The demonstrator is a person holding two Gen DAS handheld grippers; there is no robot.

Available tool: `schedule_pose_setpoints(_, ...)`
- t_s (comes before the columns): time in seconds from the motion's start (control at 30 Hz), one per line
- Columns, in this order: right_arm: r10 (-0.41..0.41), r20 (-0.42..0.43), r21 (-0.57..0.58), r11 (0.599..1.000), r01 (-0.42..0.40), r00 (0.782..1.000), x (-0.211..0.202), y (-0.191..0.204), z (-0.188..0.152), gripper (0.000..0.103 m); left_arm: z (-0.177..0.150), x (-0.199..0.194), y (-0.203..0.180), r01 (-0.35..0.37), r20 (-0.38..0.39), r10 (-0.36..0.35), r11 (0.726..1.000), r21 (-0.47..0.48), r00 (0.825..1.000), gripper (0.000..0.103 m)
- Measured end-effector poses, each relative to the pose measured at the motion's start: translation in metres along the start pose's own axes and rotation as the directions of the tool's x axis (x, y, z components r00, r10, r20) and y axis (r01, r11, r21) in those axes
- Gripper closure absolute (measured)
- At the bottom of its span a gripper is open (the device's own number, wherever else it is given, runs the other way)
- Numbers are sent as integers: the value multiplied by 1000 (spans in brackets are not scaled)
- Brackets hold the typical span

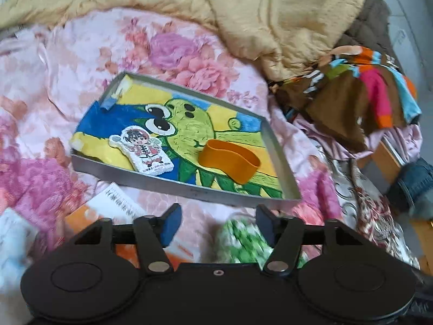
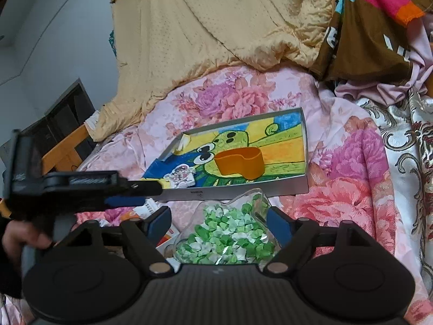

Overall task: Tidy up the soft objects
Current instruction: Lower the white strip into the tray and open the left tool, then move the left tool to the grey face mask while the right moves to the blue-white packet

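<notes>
A metal tray [image 1: 189,189] [image 2: 292,185] lined with a cartoon dinosaur picture lies on the floral bedspread. In it sit an orange curved container [image 1: 230,162] [image 2: 239,166] and a white cartoon-figure pad [image 1: 147,149] [image 2: 182,176]. A clear container of green and white folded bits [image 2: 232,235] [image 1: 243,241] lies between my right gripper's fingers. My right gripper [image 2: 222,222] is wide open around it; I cannot tell if the pads touch it. My left gripper [image 1: 217,220] is open and empty, just in front of the tray's near rim; it shows from the side in the right wrist view [image 2: 127,192].
A tan quilt [image 1: 270,13] [image 2: 216,27] is heaped behind the tray. A brown, pink and orange garment [image 1: 365,94] [image 2: 373,27] lies at the right. Paper packets [image 1: 113,205] [image 2: 151,208] lie left of the grippers. Jeans [image 1: 416,184] are at the far right.
</notes>
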State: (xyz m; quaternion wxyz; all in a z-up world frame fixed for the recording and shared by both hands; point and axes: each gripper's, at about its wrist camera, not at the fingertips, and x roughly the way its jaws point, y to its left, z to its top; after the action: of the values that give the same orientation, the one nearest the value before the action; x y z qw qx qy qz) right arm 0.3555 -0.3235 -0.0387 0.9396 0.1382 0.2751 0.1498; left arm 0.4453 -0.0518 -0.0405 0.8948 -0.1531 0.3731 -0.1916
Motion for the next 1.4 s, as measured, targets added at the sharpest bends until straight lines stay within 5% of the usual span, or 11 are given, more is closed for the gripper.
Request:
schedule_pose_setpoints(0.43,48,18,-123,991,-46,999,-73,24,-28,9,-75,-118,-35,-142,129,138,990,24,982,21)
schedule_pose_setpoints(0.6,19,22,-134,991,-16,1000,-97,25,-33,6,-95,-144,-51,-139,163,128,989,54,978,12)
schedule_pose_setpoints(0.97,-126,-55,-129,985,118,991,-113,15,-68,4,-131,-139,-65,-28,81,10,976,214,997,6)
schedule_pose_setpoints(1.4,-261,-187,-248,945,211,947,-90,19,-99,3,-164,-126,-62,-15,-69,40,944,330,997,5)
